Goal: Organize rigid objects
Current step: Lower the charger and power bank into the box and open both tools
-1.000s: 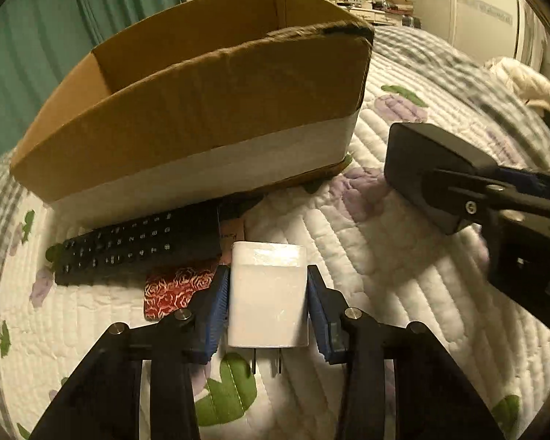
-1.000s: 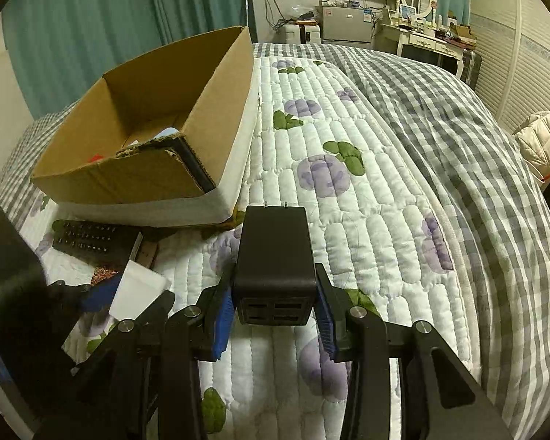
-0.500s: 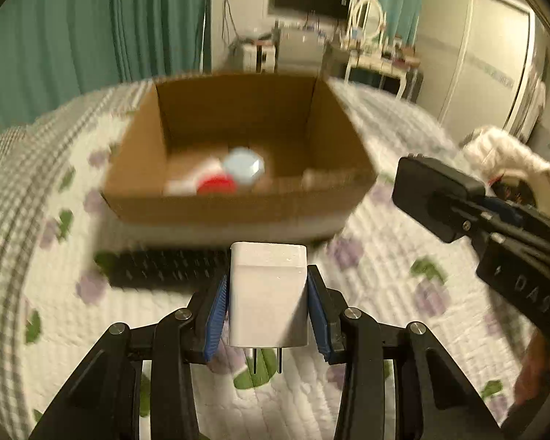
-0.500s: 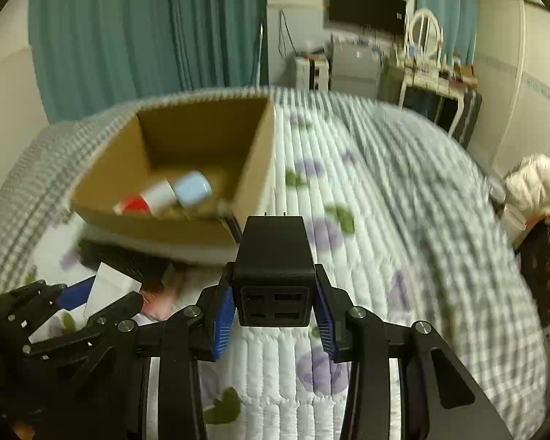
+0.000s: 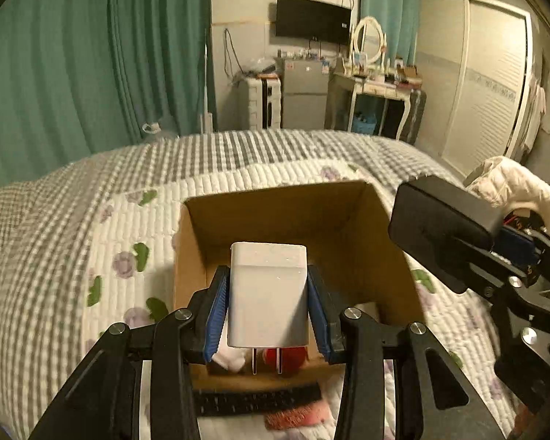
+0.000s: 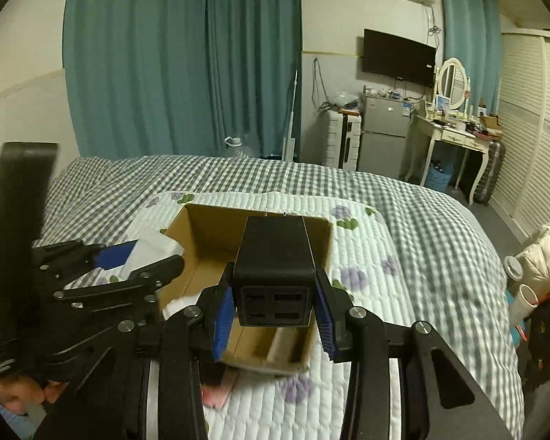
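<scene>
My left gripper (image 5: 267, 308) is shut on a white plug-in charger (image 5: 268, 293), prongs toward the camera, held above the open cardboard box (image 5: 282, 205). My right gripper (image 6: 273, 304) is shut on a black multi-port charger (image 6: 275, 260), also above the box (image 6: 209, 227). The black charger shows at the right of the left wrist view (image 5: 443, 227); the white charger shows at the left of the right wrist view (image 6: 146, 253). A red-capped item (image 5: 286, 355) lies in the box, mostly hidden.
A black remote (image 5: 256, 401) and a red patterned card (image 5: 297, 416) lie on the quilted bed (image 5: 55, 256) by the box's near wall. A white jacket (image 6: 546, 253) lies at the bed's right. Teal curtains (image 6: 183, 58), a fridge and a dressing table stand behind.
Both grippers have risen and moved over the box, each still holding its charger. The box, seen side-on a second ago, is seen from above with its inside showing.
</scene>
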Tool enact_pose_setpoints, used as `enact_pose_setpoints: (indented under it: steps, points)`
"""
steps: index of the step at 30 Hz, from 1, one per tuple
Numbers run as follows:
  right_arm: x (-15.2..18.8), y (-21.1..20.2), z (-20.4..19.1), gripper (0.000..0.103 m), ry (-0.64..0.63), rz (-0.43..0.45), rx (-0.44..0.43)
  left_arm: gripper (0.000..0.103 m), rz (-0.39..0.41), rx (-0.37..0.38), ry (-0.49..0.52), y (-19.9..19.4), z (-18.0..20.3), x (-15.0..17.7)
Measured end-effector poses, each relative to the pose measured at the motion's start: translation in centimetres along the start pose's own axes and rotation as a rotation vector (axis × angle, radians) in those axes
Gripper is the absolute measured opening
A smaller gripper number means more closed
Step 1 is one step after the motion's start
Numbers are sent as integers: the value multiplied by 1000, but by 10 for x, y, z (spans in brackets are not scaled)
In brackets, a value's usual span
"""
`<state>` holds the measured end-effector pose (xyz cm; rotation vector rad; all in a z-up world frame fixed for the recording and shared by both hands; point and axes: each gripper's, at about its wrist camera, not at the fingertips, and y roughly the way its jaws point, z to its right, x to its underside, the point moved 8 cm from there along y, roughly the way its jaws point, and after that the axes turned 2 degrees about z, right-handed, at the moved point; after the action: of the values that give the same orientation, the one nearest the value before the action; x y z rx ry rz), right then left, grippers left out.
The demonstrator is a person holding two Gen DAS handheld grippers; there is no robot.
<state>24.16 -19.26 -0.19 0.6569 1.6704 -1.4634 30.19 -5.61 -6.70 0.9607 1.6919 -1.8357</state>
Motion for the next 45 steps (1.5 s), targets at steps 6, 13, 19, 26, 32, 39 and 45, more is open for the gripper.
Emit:
enact_pose_setpoints:
  steps: [6, 13, 19, 26, 32, 39, 45]
  points:
    - [7, 48, 1, 38, -39, -45, 14, 41, -69, -1, 3, 54, -4, 16]
    - [24, 73, 8, 38, -30, -74, 12, 55, -57, 17, 24, 68, 0, 22]
    - [17, 74, 14, 38, 3, -62, 7, 74, -6, -7, -8, 44, -13, 6]
    - [15, 94, 17, 38, -1, -82, 44, 74, 35, -38, -32, 11, -42, -4]
    - [15, 117, 16, 38, -9, -118, 58, 74, 26, -73, -21, 8, -61, 14]
    - [9, 120, 22, 60, 22, -106, 108, 74, 6, -71, -60, 7, -80, 34]
    - [0, 76, 11, 64, -21, -61, 99, 82, 4, -97, -69, -12, -86, 46]
